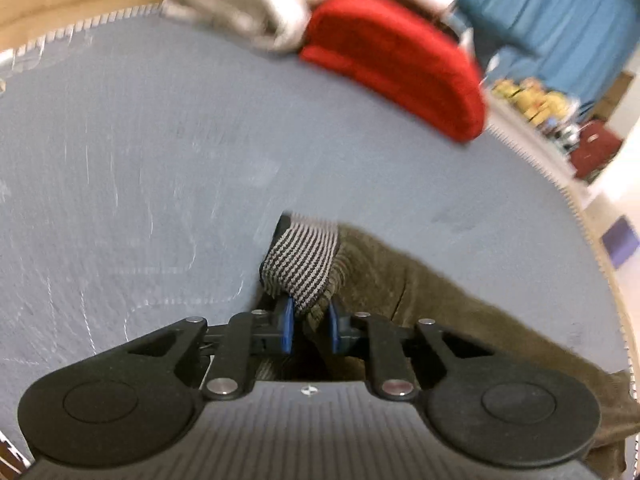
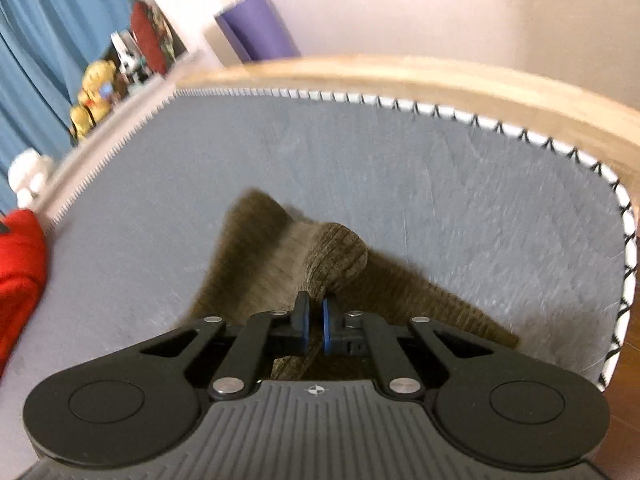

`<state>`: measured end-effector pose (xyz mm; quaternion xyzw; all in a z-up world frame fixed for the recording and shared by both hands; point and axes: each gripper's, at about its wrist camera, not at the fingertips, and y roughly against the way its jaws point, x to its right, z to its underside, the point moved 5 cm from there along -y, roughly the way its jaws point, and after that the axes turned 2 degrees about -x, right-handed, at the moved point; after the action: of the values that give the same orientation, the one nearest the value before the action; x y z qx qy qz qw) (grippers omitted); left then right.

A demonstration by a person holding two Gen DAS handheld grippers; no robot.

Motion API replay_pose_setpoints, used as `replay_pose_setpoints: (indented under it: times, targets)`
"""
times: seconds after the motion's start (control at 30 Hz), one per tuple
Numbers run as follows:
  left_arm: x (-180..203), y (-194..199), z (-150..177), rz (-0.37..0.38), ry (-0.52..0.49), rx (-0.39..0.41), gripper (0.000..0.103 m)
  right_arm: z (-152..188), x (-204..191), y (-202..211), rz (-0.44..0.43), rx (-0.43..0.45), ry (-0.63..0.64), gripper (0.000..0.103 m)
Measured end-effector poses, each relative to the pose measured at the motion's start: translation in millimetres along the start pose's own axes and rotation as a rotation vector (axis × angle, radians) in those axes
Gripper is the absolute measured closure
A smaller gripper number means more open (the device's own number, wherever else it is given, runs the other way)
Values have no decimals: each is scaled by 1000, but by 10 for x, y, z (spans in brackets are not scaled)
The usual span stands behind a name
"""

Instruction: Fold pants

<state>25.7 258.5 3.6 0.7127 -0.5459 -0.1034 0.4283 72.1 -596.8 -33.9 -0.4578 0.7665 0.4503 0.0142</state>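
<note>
Brown corduroy pants (image 1: 420, 292) held at two places above a grey mat (image 1: 160, 160) on the counter. The left gripper (image 1: 310, 326) has its blue-padded fingers (image 1: 286, 320) pinching the striped waistband (image 1: 304, 264), which bunches up directly ahead of the tips. From there the brown cloth runs away to the right and downward in the left wrist view, toward the mat's stitched edge, so the long axis of the garment lies across that gripper's line of sight. The right gripper (image 2: 314, 324) has its fingers (image 2: 329, 328) pressed together on a raised fold of the same corduroy (image 2: 332, 256), with the rest of the cloth fanning out on the mat to either side. A red folded cloth (image 1: 396, 60) and a pale one (image 1: 248, 4) lie well apart, at the far edge. Judged from this, each hand grips one end, and the fold depends on bringing the two ends together along that long axis.
</note>
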Motion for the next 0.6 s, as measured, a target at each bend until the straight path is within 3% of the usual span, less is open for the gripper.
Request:
replay_pose_setpoints:
  times: [0.1,0.17,0.27,0.3,0.33,0.4,0.47,0.53,0.6]
  targets:
    - [-16,247,20,4,19,40,85,-104,-7,322,14,88,4,98]
    - [-81,196,58,-20,32,-16,84,-129,55,434,72,114,-11,98]
    - [-204,-21,179,-55,77,-158,81,-15,186,311,190,11,-12,98]
    - [-220,-75,207,-71,74,-190,74,65,278,210,239,-52,-36,98]
    - [-228,-89,208,-103,67,-194,73,153,384,90,279,-117,-67,97]
    - [-211,-11,132,-174,28,-125,60,221,520,-35,362,-146,-78,97]
    - [-131,114,43,-208,-20,-32,51,134,568,-21,453,-73,-40,93]
    - [-7,204,20,-165,-54,32,51,6,564,47,431,15,-36,93]
    - [208,179,63,-107,-135,26,51,-66,535,101,354,62,-56,87]
